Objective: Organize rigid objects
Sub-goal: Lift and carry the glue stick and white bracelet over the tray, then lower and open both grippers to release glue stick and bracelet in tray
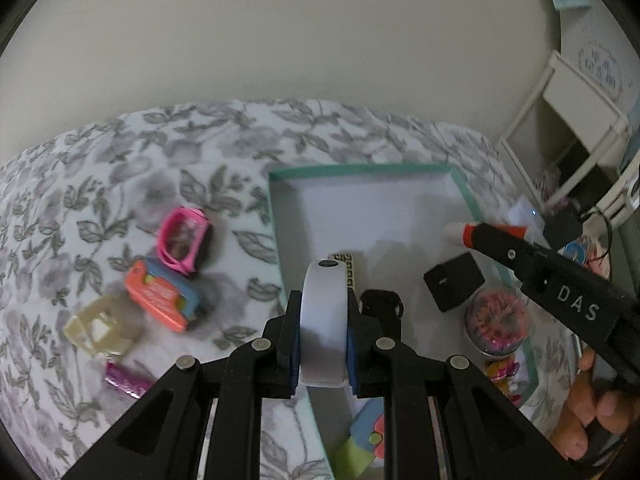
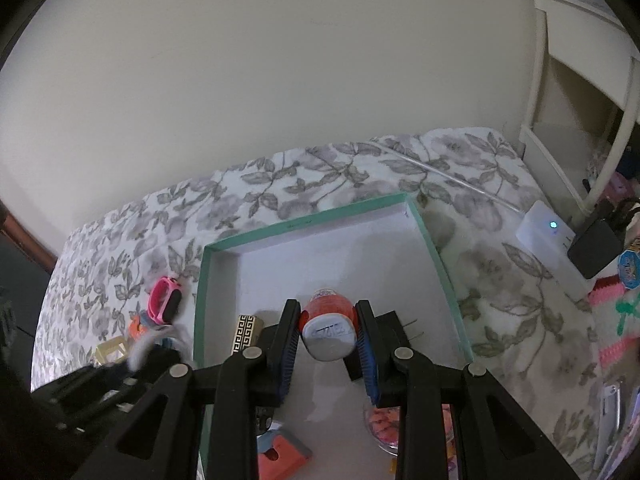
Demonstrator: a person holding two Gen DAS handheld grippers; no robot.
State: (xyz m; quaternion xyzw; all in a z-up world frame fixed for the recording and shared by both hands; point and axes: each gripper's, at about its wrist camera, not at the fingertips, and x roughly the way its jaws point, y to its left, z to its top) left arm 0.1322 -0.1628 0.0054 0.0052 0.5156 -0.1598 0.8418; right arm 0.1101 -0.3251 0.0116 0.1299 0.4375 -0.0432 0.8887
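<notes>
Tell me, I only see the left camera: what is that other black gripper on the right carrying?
Observer: The right gripper is clamped on a small orange bottle with a grey cap, above the green-rimmed tray.
Operator: Anything under the bottle I can't see?
Observer: A black plug; its two metal prongs stick out to the right.
Operator: And beyond the tray's right side?
Observer: A white box with a small lit dot lies on the flowered cloth.
</notes>
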